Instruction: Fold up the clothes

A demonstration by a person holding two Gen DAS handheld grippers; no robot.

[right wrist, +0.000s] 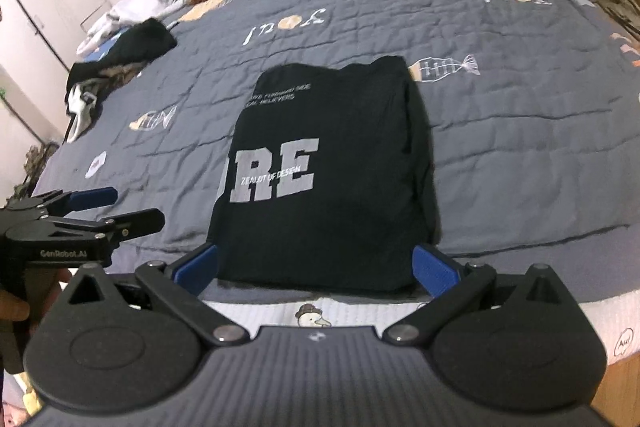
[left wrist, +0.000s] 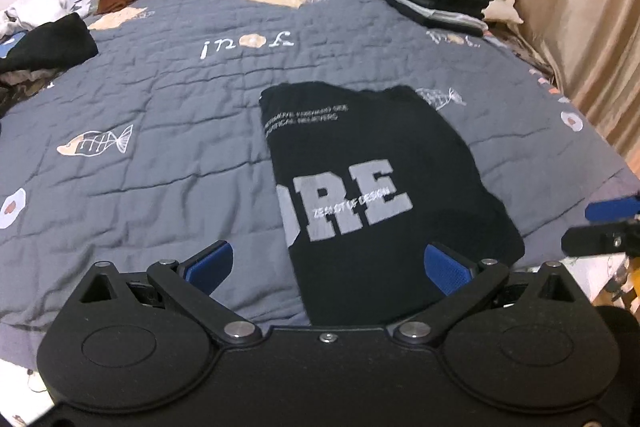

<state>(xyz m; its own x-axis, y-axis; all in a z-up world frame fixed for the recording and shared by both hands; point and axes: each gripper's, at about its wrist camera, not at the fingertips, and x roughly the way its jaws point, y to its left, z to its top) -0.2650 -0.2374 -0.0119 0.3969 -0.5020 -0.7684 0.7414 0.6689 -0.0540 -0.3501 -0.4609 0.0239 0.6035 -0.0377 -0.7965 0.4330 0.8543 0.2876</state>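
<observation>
Ahead of both grippers' spread, empty fingers (left wrist: 210, 265), the black letter-printed T-shirt (right wrist: 324, 179) lies half-folded on the grey quilted bed (left wrist: 160, 115), probably awaiting a final crosswise fold.

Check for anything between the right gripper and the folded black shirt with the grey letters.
Nothing visible stands between them. The open right gripper hangs at the near edge of the folded black shirt on the grey quilt; the left gripper is off to the side.
</observation>
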